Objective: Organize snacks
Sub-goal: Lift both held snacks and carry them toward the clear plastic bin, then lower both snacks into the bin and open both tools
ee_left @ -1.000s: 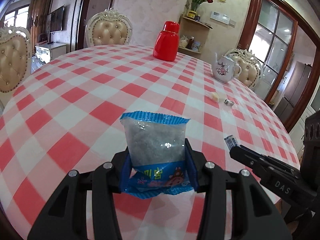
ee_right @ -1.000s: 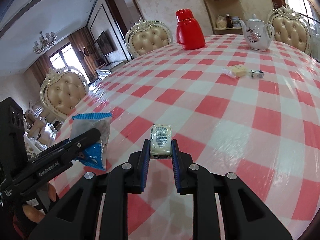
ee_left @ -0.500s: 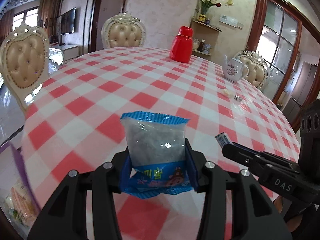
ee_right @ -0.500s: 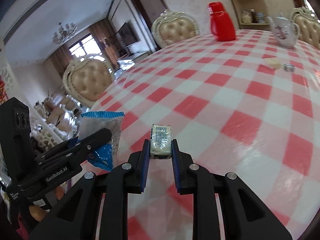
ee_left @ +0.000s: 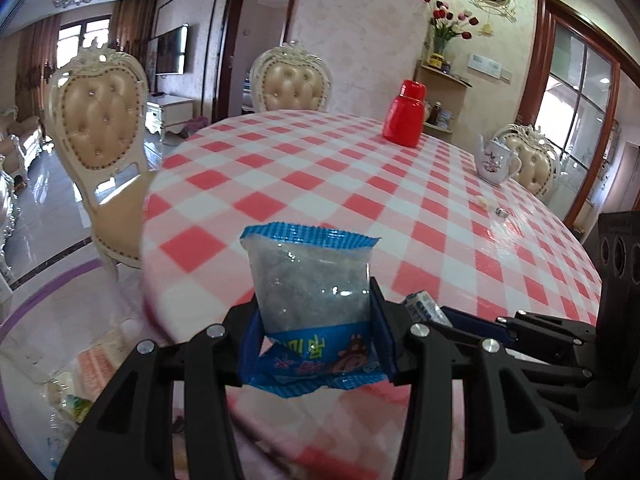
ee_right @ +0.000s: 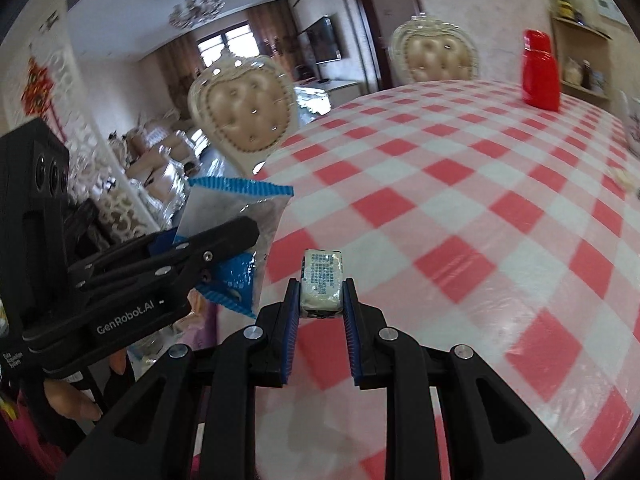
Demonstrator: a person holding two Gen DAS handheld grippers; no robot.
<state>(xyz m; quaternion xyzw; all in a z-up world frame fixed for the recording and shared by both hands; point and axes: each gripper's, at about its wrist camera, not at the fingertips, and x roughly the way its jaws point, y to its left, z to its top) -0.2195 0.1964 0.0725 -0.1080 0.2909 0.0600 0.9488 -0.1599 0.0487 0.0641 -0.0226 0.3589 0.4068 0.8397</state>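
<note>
Flask [ee_left: 403, 118] on table [ee_left: 320, 168], teapot [ee_left: 495, 161] right (chair [ee_left: 291, 80] behind)

Two wrist fisheyes, close, angled down, sharing the checked table [ee_left: 360, 168]

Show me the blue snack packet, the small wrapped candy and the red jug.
blue snack packet [ee_left: 310, 288], left wrist view, clear middle panel.
small wrapped candy [ee_right: 323, 278], right wrist view, printed top face.
red jug [ee_left: 403, 119], left wrist view, body.
</note>
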